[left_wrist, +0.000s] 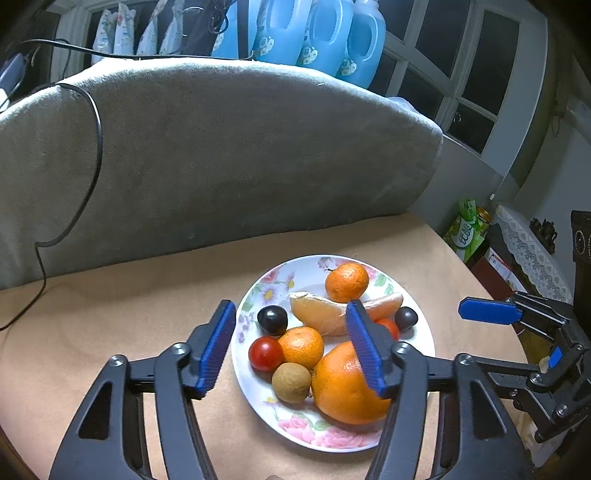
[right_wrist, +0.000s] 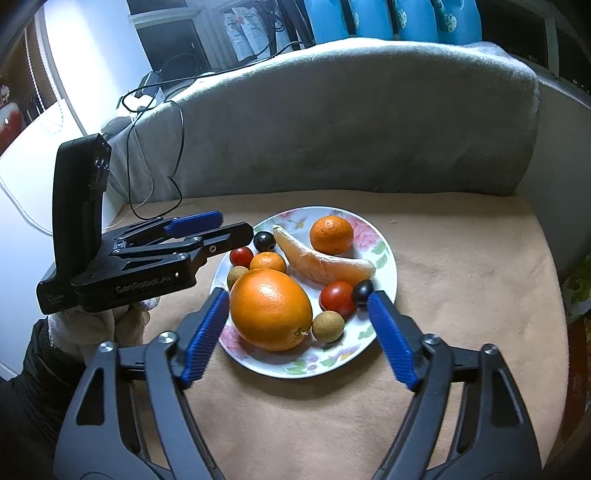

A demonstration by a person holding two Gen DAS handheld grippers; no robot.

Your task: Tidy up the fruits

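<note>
A floral plate (left_wrist: 258, 288) (right_wrist: 384, 273) holds a big orange (left_wrist: 347, 387) (right_wrist: 269, 308), two mandarins (left_wrist: 346, 282) (right_wrist: 331, 234), a peeled citrus segment (left_wrist: 317, 314) (right_wrist: 325, 266), cherry tomatoes (left_wrist: 265, 353) (right_wrist: 337, 297), dark grapes (left_wrist: 272, 320) (right_wrist: 264, 240) and longans (left_wrist: 291, 382) (right_wrist: 328, 326). My left gripper (left_wrist: 291, 347) is open and empty, hovering over the plate's left side. My right gripper (right_wrist: 299, 334) is open and empty, its fingers either side of the big orange and a longan. The left gripper also shows in the right wrist view (right_wrist: 207, 229).
The plate sits on a tan cloth-covered table (left_wrist: 129, 314) (right_wrist: 461, 277). A grey cushioned backrest (left_wrist: 221, 155) rises behind, with a black cable (left_wrist: 96, 147) draped over it. Blue detergent bottles (left_wrist: 325, 33) stand beyond. The right gripper shows at the left wrist view's right edge (left_wrist: 491, 312).
</note>
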